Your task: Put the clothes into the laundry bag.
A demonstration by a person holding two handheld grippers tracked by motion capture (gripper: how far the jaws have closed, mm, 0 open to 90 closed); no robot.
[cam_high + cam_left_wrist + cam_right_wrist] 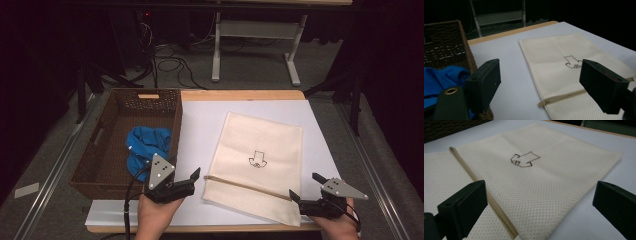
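Observation:
A cream mesh laundry bag (257,160) with a small brown drawing and a tan zipper (245,186) lies flat on the white sheet (200,125). A blue garment (145,147) lies crumpled in the brown wicker basket (95,150) at the left. My left gripper (187,180) hovers open at the basket's near right corner, its jaws wide with nothing between them. Over the bag's near right corner my right gripper (306,187) is open too. The left gripper view looks across the bag (564,65), with the blue garment (441,80) at its left. The right gripper view has the zipper (486,197) running between its jaws.
The basket fills the table's left side. A wooden table edge (240,95) borders the white sheet at the back. Beyond it stand a white metal frame (255,45) and cables on the floor. Grey rails run along both sides.

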